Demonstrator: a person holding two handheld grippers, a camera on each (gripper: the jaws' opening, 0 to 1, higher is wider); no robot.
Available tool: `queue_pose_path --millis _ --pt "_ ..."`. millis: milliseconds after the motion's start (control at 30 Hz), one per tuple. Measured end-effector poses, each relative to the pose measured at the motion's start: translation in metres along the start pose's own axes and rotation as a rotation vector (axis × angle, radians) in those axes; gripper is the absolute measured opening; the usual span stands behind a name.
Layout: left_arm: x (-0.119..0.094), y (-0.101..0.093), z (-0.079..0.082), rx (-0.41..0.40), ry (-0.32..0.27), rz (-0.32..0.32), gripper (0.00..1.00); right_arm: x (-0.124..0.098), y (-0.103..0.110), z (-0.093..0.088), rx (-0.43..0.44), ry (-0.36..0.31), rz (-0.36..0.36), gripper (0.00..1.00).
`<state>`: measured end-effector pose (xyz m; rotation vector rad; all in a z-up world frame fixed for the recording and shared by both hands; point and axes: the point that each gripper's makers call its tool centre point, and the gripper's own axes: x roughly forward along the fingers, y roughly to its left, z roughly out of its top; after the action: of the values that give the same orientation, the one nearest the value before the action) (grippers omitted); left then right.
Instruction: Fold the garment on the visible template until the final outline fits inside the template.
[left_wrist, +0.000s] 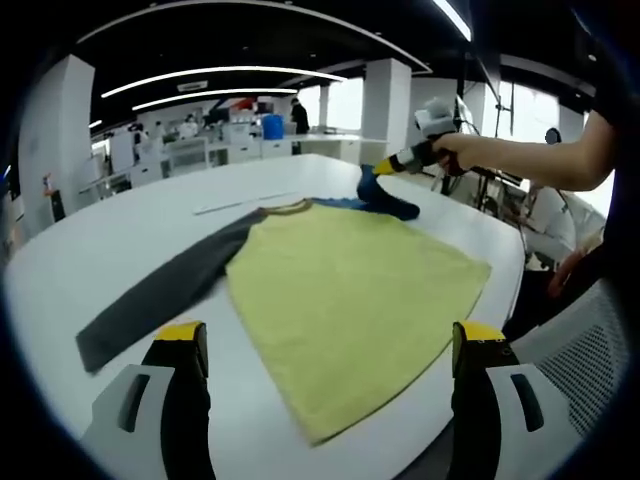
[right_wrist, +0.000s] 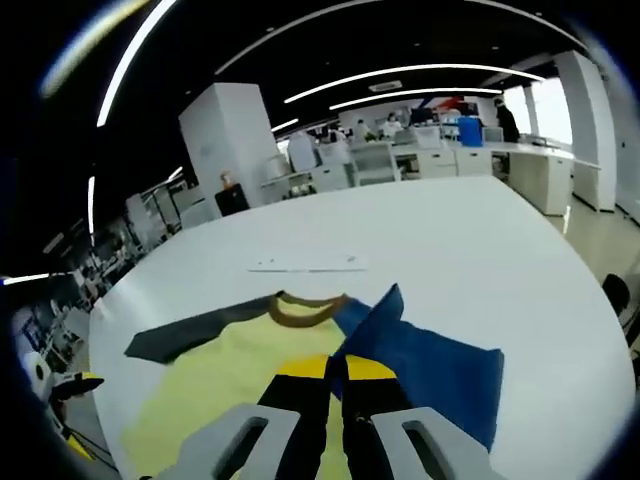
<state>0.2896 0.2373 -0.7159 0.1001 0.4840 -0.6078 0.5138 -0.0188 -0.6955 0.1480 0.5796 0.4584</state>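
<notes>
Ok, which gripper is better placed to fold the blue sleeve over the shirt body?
Right. The right hand-held gripper is already shut on the blue fabric sleeve, lifting it beside the yellow-green shirt body. The left hand-held gripper hangs open near the hem, far from it.

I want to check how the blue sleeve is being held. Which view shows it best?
The right gripper view: the blue sleeve spreads out close up, its edge pinched in the shut right gripper. In the left gripper view the sleeve is small and far, lifted off the yellow shirt by that gripper.
</notes>
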Motion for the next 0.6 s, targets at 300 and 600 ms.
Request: queue_pose_path --millis 300,600 --pt "-0.002 0.002 -0.004 0.008 0.015 0.007 0.99 0.021 0.026 0.0 -0.03 0.019 0.057 0.0" --pt "-0.002 -0.001 -0.006 -0.009 0.009 0.001 0.99 0.039 0.058 -0.002 -0.074 0.051 0.117 0.0"
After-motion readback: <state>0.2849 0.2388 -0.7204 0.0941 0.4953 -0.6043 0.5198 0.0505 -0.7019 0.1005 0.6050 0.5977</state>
